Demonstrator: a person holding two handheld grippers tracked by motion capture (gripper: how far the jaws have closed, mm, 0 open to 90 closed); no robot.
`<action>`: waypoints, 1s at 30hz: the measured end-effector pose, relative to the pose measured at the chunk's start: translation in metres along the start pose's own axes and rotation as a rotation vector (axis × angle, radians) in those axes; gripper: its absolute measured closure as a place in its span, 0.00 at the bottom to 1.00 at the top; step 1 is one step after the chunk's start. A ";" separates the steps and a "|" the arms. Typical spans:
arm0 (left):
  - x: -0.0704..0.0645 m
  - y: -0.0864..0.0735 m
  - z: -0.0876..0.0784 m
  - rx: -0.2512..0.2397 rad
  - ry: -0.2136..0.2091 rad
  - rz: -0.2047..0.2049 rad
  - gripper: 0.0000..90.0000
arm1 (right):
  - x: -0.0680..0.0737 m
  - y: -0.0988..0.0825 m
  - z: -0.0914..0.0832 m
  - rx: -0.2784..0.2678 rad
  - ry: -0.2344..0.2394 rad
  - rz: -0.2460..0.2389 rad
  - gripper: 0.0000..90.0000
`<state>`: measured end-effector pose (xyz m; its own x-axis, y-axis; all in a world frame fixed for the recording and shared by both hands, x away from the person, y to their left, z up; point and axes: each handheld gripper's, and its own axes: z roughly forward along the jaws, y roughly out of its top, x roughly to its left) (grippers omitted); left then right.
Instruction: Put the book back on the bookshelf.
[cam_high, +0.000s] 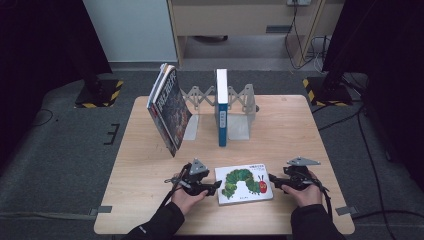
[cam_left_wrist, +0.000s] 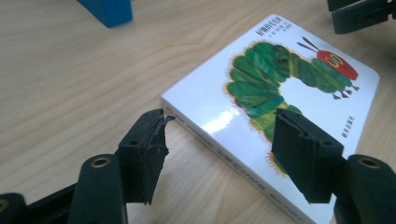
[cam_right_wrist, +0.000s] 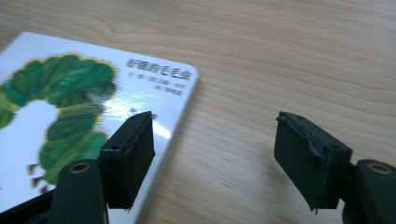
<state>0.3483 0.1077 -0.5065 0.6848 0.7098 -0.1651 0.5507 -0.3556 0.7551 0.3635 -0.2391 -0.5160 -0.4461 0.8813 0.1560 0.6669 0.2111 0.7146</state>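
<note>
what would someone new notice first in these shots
The white caterpillar book lying flat at the table's near edge stands out, flanked by the left gripper and right gripper, whose jaws stand open at its two ends. Behind it, a blue book stands upright in a metal rack, beside leaning books.

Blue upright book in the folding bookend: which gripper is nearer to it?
Left. The left gripper sits almost straight in front of the blue upright book; the right gripper is in front too, but further out to the side.
</note>
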 end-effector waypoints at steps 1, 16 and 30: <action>-0.002 -0.002 0.003 0.016 0.002 0.007 0.38 | 0.002 0.000 0.001 0.001 0.012 -0.004 0.33; -0.003 -0.014 0.023 0.016 -0.036 -0.030 0.28 | 0.026 0.001 0.017 0.078 0.129 0.003 0.43; -0.004 -0.015 0.029 0.013 -0.058 0.000 0.10 | 0.025 0.001 0.016 0.067 0.151 0.033 0.43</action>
<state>0.3514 0.0920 -0.5357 0.7109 0.6738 -0.2016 0.5565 -0.3637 0.7470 0.3629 -0.2105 -0.5226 -0.5048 0.8155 0.2829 0.7188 0.2157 0.6609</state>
